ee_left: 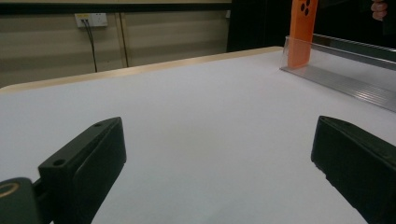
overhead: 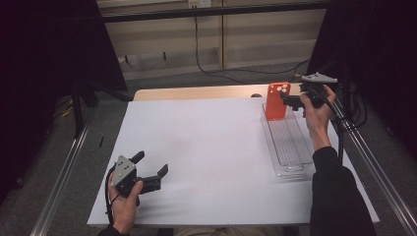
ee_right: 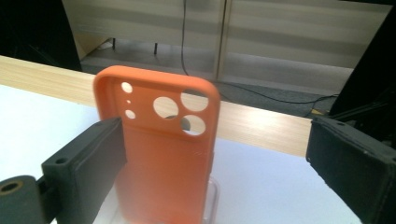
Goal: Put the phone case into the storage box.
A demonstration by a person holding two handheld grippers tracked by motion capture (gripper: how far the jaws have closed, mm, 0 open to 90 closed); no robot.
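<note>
Both pairs of jaws stand spread wide with nothing between their pads. At the far end of the clear plastic tray (overhead: 287,147) the right gripper (overhead: 291,101) sits beside an orange phone case (overhead: 276,101), which stands upright on its short edge in that end, camera cut-outs at the top. In the right gripper view the case (ee_right: 163,154) lies in the gap between the jaws, close to the left-hand one and well apart from the other; whether that near jaw touches it cannot be told. It looks propped against the tray's end wall, which would explain how so thin a shell stays standing, though that contact is hidden. The left gripper (overhead: 150,169) is held low over the white table sheet (overhead: 196,147) at the near left corner, well apart from the tray, probably parked out of the way. Its own view looks across bare sheet toward the distant case (ee_left: 301,32).
</note>
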